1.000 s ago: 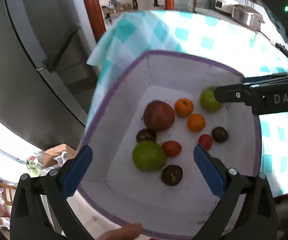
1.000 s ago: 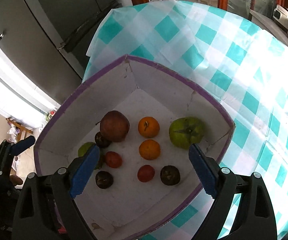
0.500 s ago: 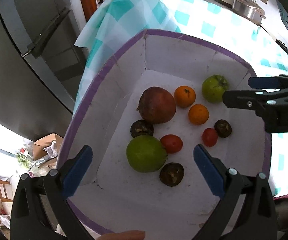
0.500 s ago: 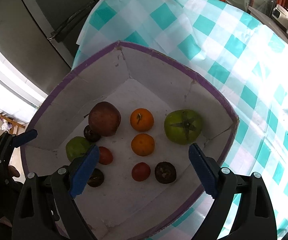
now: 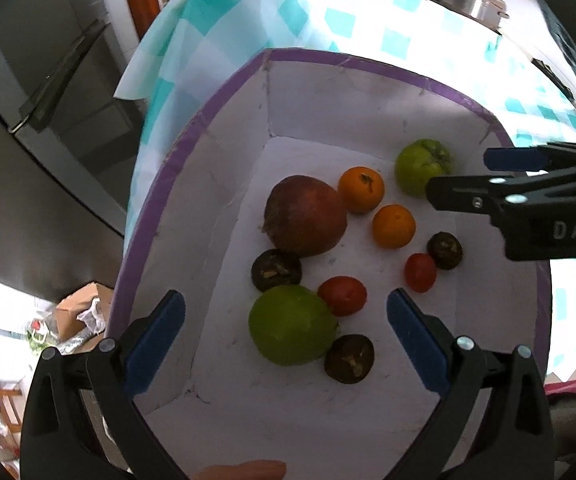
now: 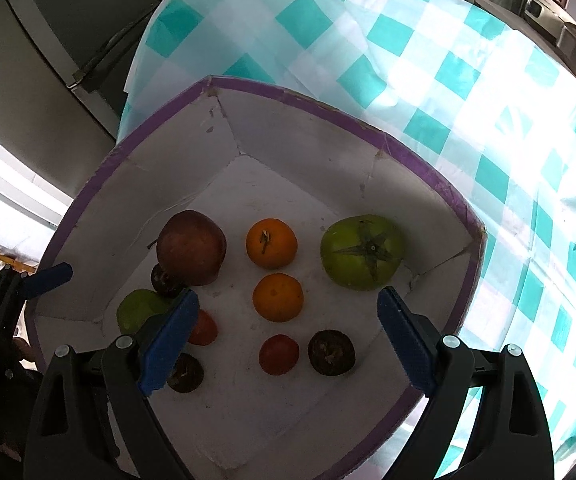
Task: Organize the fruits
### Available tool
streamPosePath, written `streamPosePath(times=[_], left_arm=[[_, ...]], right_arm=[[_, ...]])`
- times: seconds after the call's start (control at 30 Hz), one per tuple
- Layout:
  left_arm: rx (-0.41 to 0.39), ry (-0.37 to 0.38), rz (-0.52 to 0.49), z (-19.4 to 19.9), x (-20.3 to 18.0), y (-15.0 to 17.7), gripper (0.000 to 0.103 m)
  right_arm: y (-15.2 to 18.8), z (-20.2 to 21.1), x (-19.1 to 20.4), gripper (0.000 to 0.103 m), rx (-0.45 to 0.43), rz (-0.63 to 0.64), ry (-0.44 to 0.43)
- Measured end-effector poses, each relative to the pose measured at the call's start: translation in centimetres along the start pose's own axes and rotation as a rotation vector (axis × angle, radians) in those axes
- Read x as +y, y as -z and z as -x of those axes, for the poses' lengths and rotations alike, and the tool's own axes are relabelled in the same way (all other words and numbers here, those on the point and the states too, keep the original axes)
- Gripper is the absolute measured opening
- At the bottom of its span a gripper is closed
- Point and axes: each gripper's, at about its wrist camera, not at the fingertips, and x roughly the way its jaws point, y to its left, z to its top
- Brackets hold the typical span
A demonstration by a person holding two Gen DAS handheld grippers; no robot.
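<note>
A white box with a purple rim (image 5: 160, 196) (image 6: 327, 108) holds several fruits. Among them are a big dark red fruit (image 5: 305, 220) (image 6: 191, 246), two oranges (image 5: 361, 189) (image 6: 272, 242), a green tomato-like fruit (image 5: 421, 166) (image 6: 361, 252), a green apple (image 5: 291, 324) (image 6: 138, 310), small red tomatoes (image 5: 342, 295) (image 6: 279, 354) and dark round fruits (image 5: 349, 358) (image 6: 331, 352). My left gripper (image 5: 286, 338) is open above the green apple, holding nothing. My right gripper (image 6: 288, 338) is open over the box's near side, empty, and shows side-on in the left wrist view (image 5: 459, 178).
The box stands on a teal and white checked tablecloth (image 6: 427, 64) near the table's edge. A grey refrigerator (image 5: 36, 120) stands to the left. Metal pots (image 5: 471, 0) sit far back. A cardboard box (image 5: 76, 312) lies on the floor below.
Both grippers have come lower and closer to the fruits in the box. The fruits have not moved, and both stay open.
</note>
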Motion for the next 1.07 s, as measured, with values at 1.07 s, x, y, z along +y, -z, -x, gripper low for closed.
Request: streamPosePath(times=[1.07], left_arm=[[-0.021,-0.273,0.173,4.6,-7.3,0.5,0.101]], right_arm=[[3.8,8.5,-3.9,0.088,-0.193,0.174,-0.166]])
